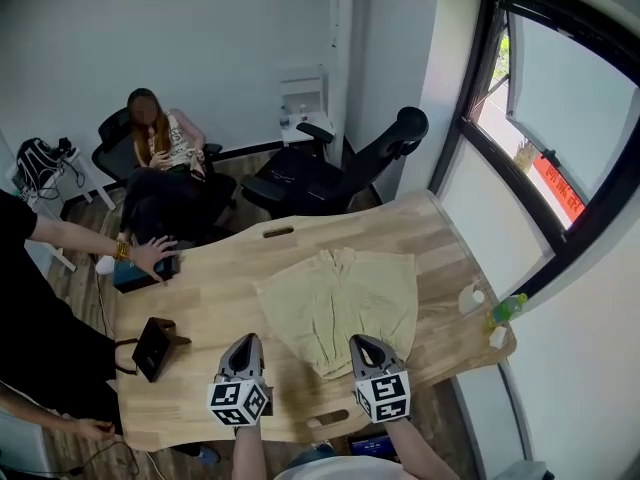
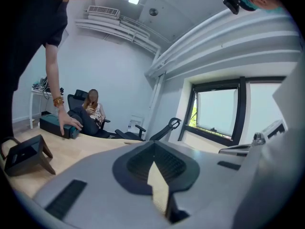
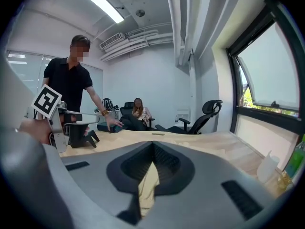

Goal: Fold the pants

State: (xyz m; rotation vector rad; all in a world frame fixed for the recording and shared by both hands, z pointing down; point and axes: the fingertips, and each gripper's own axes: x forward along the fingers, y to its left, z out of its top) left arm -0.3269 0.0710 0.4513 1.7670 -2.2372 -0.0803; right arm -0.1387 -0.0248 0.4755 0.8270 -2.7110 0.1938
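Observation:
Khaki pants (image 1: 340, 303) lie flat in a squarish shape on the middle of the wooden table (image 1: 220, 288). My left gripper (image 1: 247, 339) is shut near the table's front edge, a little left of the pants and apart from them. In its own view the left gripper (image 2: 153, 150) shows only a pale sliver through the slit of its jaws. My right gripper (image 1: 361, 341) is shut too, with its tips over the near right edge of the pants. A strip of the khaki cloth (image 3: 148, 185) shows through the slit of the right gripper (image 3: 152, 150). No grip on the cloth shows.
A person in black at the left rests a hand on a teal box (image 1: 140, 268). A black stand (image 1: 155, 346) sits near the left gripper. Small bottles (image 1: 472, 296) stand at the table's right edge. Beyond the table are a seated person (image 1: 160, 153) and an office chair (image 1: 340, 173).

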